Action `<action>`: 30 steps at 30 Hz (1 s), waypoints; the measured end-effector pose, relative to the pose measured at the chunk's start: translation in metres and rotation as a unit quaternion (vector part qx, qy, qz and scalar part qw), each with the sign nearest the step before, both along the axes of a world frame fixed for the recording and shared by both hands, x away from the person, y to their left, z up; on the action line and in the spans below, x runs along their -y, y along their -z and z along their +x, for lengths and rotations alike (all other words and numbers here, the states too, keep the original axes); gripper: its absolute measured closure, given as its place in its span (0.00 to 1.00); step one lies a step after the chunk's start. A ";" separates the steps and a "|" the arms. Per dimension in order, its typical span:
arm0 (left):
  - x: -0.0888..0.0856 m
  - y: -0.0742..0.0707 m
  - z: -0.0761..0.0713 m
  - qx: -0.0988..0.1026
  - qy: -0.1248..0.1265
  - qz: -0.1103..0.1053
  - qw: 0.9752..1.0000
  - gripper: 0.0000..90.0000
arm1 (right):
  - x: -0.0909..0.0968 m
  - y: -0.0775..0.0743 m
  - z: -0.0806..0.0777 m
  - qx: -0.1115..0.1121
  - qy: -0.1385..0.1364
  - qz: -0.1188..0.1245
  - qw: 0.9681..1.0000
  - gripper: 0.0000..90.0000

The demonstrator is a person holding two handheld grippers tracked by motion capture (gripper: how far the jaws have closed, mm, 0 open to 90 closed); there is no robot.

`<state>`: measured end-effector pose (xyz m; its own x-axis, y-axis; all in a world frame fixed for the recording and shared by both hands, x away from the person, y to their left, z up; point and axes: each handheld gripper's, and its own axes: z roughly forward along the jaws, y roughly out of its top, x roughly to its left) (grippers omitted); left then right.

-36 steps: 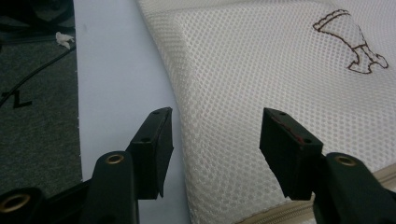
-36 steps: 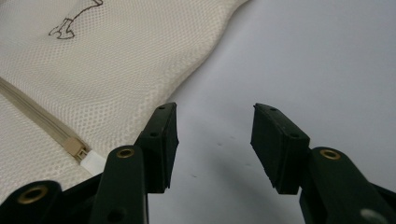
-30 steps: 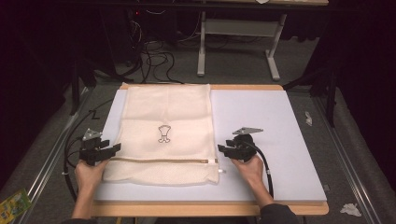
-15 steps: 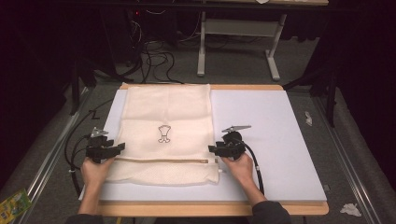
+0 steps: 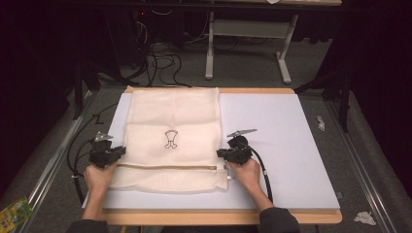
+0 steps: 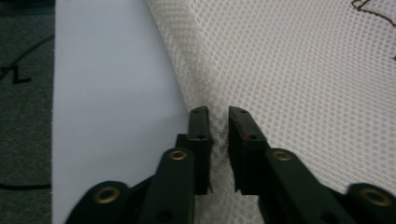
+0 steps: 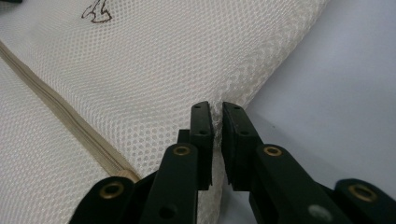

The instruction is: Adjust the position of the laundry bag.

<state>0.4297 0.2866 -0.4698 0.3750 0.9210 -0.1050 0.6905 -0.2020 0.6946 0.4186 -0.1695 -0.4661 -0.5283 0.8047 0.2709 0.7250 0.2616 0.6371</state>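
Observation:
A cream mesh laundry bag (image 5: 170,136) with a tan zipper (image 5: 165,167) and a small dark printed mark lies flat on the left half of the white board (image 5: 282,145). My left gripper (image 5: 112,154) sits at the bag's left edge; its jaws have just been closing and now pinch a fold of the mesh bag (image 6: 299,84) at the left gripper (image 6: 218,122). At the bag's right edge my right gripper (image 5: 227,155) has also just been closing, and the right gripper (image 7: 217,116) is shut on the mesh bag (image 7: 154,70) edge beside the zipper (image 7: 60,126).
The white board rests on a wooden table (image 5: 218,216). Cables (image 5: 155,63) and a white table frame (image 5: 248,43) lie on the grey floor beyond. Crumpled paper scraps (image 5: 365,217) lie on the floor to the right. The board's right half is bare.
Both grippers' jaws have shut on the bag's side edges. The right gripper slid left onto the bag's right edge; the left hand stayed about where it was.

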 end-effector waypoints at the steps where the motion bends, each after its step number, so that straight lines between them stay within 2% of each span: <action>1: 0.000 -0.001 0.000 0.002 0.002 0.003 1.000 0.92 | 0.000 0.000 0.000 0.001 -0.002 -0.001 1.000 0.96; 6: 0.001 -0.001 -0.001 0.010 0.002 0.001 1.000 0.95 | 0.002 -0.002 -0.001 0.009 -0.011 -0.001 1.000 0.97; 11: 0.000 -0.007 -0.002 0.018 0.005 -0.015 1.000 0.95 | 0.004 -0.007 -0.004 0.022 -0.010 0.003 1.000 0.98; 17: 0.006 -0.009 -0.004 0.023 0.019 -0.014 0.999 0.95 | 0.010 -0.008 -0.005 0.027 -0.009 0.002 1.000 0.98; 20: 0.008 -0.008 -0.003 0.020 0.026 -0.015 0.999 0.96 | 0.013 -0.009 -0.006 0.028 -0.008 -0.001 1.000 0.98; 22: 0.013 -0.009 0.000 0.018 0.032 -0.025 0.999 0.96 | 0.021 -0.013 -0.007 0.036 -0.002 0.004 0.999 0.98; 25: 0.019 -0.012 0.000 0.023 0.044 -0.035 0.998 0.96 | 0.029 -0.015 -0.009 0.034 0.008 0.004 0.999 0.98; 30: 0.029 -0.015 0.001 0.026 0.057 -0.034 0.997 0.96 | 0.040 -0.018 -0.011 0.038 0.015 0.004 0.999 0.98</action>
